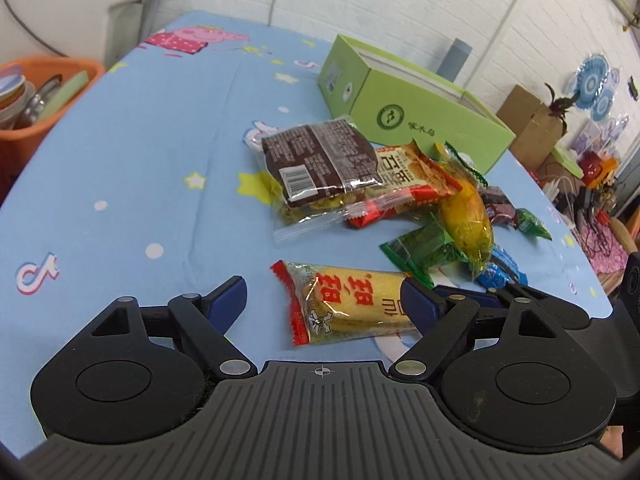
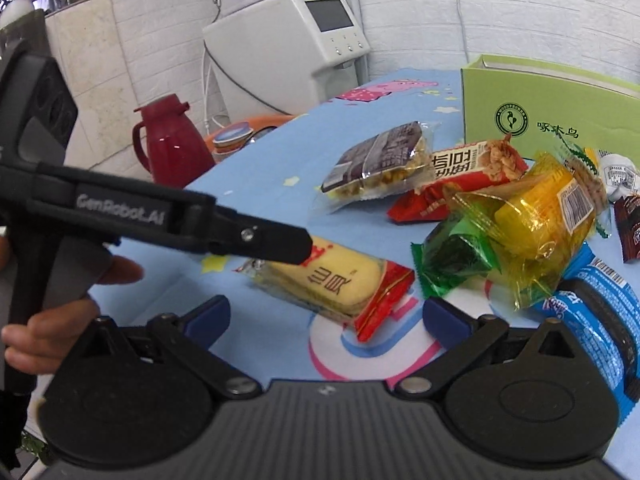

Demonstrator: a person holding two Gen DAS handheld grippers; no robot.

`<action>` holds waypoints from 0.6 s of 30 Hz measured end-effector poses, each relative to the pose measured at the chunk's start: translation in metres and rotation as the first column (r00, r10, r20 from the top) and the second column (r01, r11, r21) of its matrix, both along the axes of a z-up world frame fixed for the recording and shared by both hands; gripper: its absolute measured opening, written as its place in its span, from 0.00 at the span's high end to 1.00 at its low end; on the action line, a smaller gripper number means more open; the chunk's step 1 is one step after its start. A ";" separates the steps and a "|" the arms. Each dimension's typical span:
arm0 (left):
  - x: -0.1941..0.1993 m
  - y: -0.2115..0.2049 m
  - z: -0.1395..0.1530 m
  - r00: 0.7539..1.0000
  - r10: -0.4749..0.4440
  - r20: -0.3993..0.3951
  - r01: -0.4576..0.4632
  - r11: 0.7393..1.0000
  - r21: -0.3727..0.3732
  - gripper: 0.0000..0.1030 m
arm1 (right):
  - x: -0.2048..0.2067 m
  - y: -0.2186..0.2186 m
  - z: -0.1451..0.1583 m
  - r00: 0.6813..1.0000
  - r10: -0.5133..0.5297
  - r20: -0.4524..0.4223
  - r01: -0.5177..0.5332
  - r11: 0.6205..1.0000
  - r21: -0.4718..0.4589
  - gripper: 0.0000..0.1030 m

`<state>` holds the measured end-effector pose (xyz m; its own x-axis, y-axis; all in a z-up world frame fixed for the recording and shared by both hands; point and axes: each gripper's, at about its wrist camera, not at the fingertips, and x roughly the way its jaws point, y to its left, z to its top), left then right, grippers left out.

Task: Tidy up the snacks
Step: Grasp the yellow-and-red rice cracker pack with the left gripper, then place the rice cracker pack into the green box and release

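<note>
A yellow cake packet with red ends point(image 1: 352, 308) point(image 2: 332, 280) lies on the blue cartoon tablecloth point(image 1: 140, 160), apart from the snack pile. My left gripper point(image 1: 324, 300) is open around it: the right pad overlaps the packet's end, the left pad stands off it. Seen side-on in the right wrist view, the left gripper point(image 2: 298, 246) reaches over the packet. My right gripper point(image 2: 326, 316) is open just in front of the same packet, not touching it. Behind are a brown packet point(image 1: 320, 160), a red one point(image 1: 408, 184) and a yellow-wrapped cake point(image 1: 468, 216). An open green box point(image 1: 420, 112) point(image 2: 552, 120) stands beyond them.
Green point(image 2: 452, 256) and blue point(image 2: 592, 300) packets lie right of the yellow packet. An orange basin of dishes point(image 1: 44, 100) and a red jug point(image 2: 172, 144) sit beyond the table's left edge. A white appliance point(image 2: 296, 40) stands by the wall. A hand point(image 2: 48, 332) holds the left gripper's handle.
</note>
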<state>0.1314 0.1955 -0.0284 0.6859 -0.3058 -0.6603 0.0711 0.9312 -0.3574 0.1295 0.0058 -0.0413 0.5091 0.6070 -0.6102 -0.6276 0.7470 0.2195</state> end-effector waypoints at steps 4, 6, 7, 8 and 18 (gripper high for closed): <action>0.002 -0.002 -0.006 1.000 -0.009 0.001 0.009 1.000 -0.004 0.29 | 0.000 0.007 -0.002 1.000 -0.017 0.026 0.018 1.000 -0.021 0.01; -0.001 -0.007 -0.007 1.000 -0.019 0.015 0.019 0.999 0.030 0.42 | -0.004 0.011 -0.003 0.998 -0.025 0.051 0.027 0.999 -0.046 0.03; -0.003 -0.010 -0.007 0.999 -0.028 0.022 0.027 0.999 0.046 0.53 | -0.006 0.012 -0.004 0.997 -0.029 0.065 0.033 0.998 -0.062 0.11; -0.005 -0.011 -0.008 0.998 -0.052 0.025 0.051 0.998 0.026 0.60 | -0.008 0.014 -0.003 0.996 -0.030 0.081 0.036 0.997 -0.075 0.34; -0.003 -0.026 0.037 0.993 -0.059 0.107 0.058 0.998 0.008 0.76 | -0.001 -0.008 0.031 0.994 -0.060 0.087 0.060 0.998 0.009 0.38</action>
<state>0.1284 0.1698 0.0081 0.7335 -0.3447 -0.5858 0.1630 0.9260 -0.3406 0.1282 -0.0027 -0.0103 0.5957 0.5777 -0.5580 -0.5986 0.7825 0.1711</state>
